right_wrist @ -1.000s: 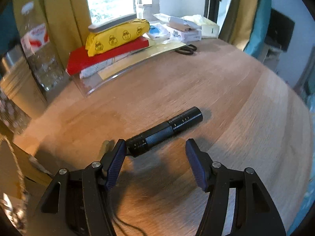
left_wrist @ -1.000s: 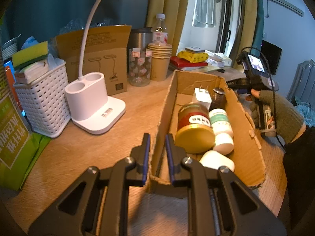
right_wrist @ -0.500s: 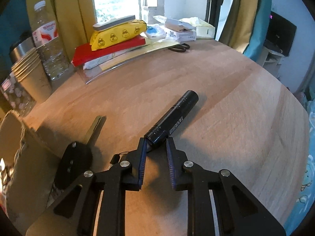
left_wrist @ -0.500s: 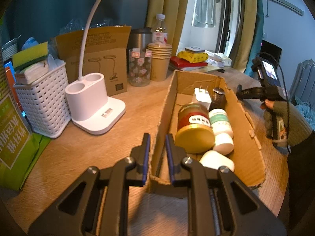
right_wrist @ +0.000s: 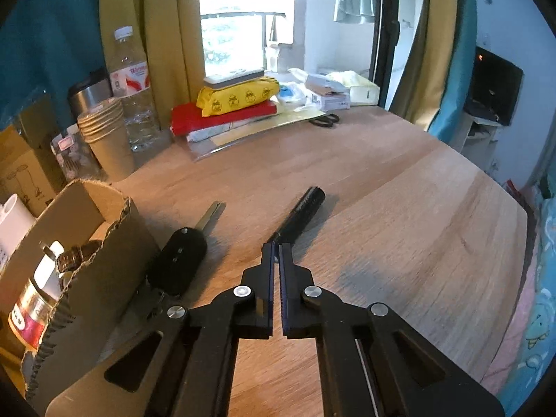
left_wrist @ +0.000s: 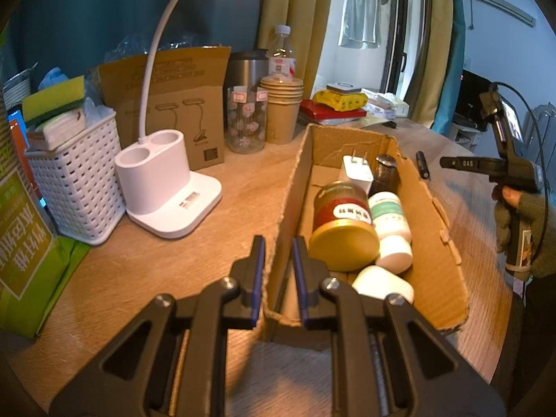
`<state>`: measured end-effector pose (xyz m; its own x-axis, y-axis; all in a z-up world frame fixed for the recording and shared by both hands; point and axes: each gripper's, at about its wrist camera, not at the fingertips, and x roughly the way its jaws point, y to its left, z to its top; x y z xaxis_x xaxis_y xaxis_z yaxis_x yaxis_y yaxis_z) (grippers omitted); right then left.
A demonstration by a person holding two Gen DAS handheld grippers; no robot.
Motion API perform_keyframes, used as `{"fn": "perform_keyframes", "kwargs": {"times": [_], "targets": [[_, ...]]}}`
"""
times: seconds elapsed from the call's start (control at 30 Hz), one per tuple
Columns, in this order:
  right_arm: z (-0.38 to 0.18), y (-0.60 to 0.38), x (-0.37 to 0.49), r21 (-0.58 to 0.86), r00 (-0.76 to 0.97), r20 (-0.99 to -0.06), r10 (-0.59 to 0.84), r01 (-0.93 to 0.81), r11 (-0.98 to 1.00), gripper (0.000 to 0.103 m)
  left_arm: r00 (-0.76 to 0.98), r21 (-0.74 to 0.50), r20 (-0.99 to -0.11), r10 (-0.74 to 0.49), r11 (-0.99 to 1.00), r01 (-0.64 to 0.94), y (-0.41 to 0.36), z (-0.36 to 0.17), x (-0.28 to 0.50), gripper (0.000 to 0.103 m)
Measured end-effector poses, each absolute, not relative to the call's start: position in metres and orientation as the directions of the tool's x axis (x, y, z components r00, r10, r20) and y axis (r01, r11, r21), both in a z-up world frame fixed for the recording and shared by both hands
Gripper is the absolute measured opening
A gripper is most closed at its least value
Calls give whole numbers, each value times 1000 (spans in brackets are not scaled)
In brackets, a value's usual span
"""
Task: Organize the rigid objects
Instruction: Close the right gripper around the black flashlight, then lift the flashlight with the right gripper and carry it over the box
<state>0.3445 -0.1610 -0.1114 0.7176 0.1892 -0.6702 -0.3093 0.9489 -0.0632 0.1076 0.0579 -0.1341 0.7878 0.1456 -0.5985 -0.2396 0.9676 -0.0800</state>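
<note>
The torch (right_wrist: 301, 216) lies flat, pointing away up-right beside the key (right_wrist: 184, 260). Right gripper (right_wrist: 277, 248) is pinched empty; left gripper (left_wrist: 278, 243) clamps the box (left_wrist: 288, 187) wall.

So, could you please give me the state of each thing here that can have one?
left gripper: shut on the cardboard box wall
right gripper: shut, empty
flashlight: lying on the table
car key: blade unfolded, beside the box
water bottle: capped, upright

Daylit window (right_wrist: 239, 34), mustard curtains (right_wrist: 166, 31), teal wall (left_wrist: 87, 17), wooden table (right_wrist: 399, 191).
</note>
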Motion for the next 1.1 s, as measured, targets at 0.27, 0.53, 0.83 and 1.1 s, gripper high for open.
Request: {"fn": "perform_keyframes", "kwargs": {"times": [0.27, 0.53, 0.83, 1.1], "targets": [[-131, -171, 364, -1, 667, -721, 187, -271, 963, 18, 788, -80, -599, 146, 968, -240, 58, -134, 108, 17], [-129, -129, 410, -6, 638, -746, 191, -293, 956, 56, 789, -80, -598, 144, 968, -237, 58, -133, 108, 17], [-146, -113, 429, -91, 636, -760, 132, -304, 948, 22, 788, -80, -598, 144, 968, -237, 58, -133, 108, 17], [-142, -131, 414, -43, 642, -748, 171, -304, 952, 21, 789, -79, -597, 144, 968, -237, 59, -133, 107, 17]]}}
